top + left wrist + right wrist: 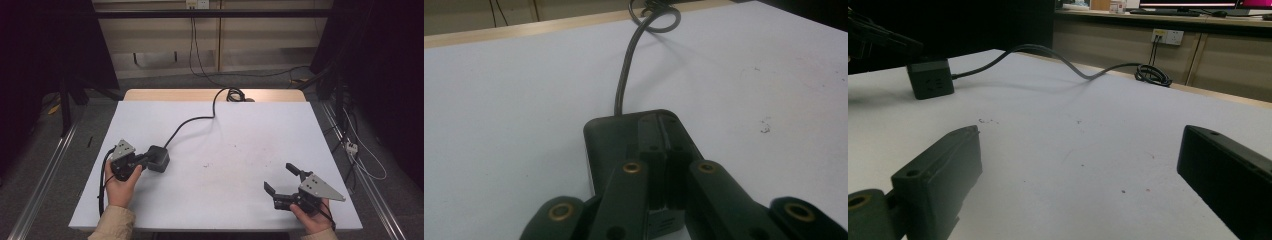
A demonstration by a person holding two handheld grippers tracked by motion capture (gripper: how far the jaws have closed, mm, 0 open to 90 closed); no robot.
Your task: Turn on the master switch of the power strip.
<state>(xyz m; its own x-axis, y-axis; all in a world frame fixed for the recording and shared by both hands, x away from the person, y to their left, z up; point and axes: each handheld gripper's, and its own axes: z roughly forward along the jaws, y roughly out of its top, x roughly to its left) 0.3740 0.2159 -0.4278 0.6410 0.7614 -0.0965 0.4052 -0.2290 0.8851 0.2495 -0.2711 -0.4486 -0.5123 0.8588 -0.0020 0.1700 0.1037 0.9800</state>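
Left gripper (663, 165) jaws pressed together, hiding power cube (616, 137) top; right gripper (1078, 175) jaws spread

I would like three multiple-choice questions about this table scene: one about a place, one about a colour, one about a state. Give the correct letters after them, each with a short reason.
1. Where on the table is the socket cube?
A. left side
B. right side
C. far edge

2. What colour is the cube?
A. white
B. black
C. red

3. How do the jaws of the right gripper stand?
A. shut together
B. clamped on the cable
C. wide open, nothing between them

Answers:
1 A: the high view shows it at the left, by the left gripper.
2 B: cube and cable are both black.
3 C: the right gripper view shows bare table between the jaws.
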